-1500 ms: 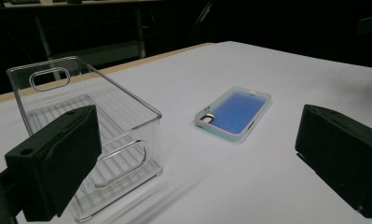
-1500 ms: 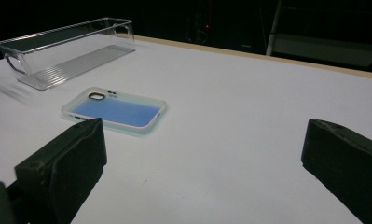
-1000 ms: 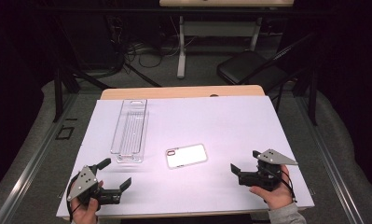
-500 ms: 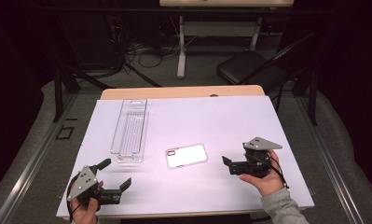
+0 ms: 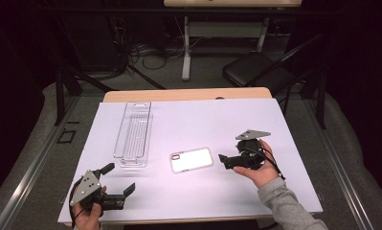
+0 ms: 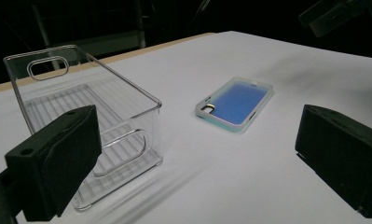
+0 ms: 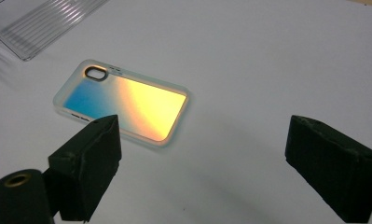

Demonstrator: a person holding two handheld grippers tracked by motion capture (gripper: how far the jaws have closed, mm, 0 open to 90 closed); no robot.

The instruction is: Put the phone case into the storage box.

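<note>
Right gripper point(image 5: 227, 160) has shifted left and up the frame since the earlier high view, from the lower right edge of the worktop point(image 5: 203, 120) toward the phone case point(image 5: 191, 159); it now sits just right of the case, not touching it. Its jaws have just been closing a little but stand wide apart, nothing between them. Left gripper point(image 5: 119, 179) has stayed put at the lower left of the high view, jaws wide apart, holding nothing.

Phone case lies flat on the white worktop, a bit below center in the high view, long side running left-right, camera cutout at its left end. In the right gripper view the phone case point(image 7: 123, 103) is at center left, iridescent blue-to-yellow with a frosted rim; the left jaw overlaps its lower edge in the picture, the right jaw is well clear at lower right. No contact visible. In the left gripper view the phone case point(image 6: 236, 103) shows blue, right of center, between and beyond the two jaws.

Clear plastic bin point(image 5: 133, 134) stands upright left of the case, near but apart, long axis running up the frame, ribbed floor, handle slots in the end walls. In the left gripper view the bin point(image 6: 88, 112) is at the left, behind the left jaw.

Person's right hand point(image 5: 260, 170) grips the right gripper body, grey sleeve at lower right.
</note>
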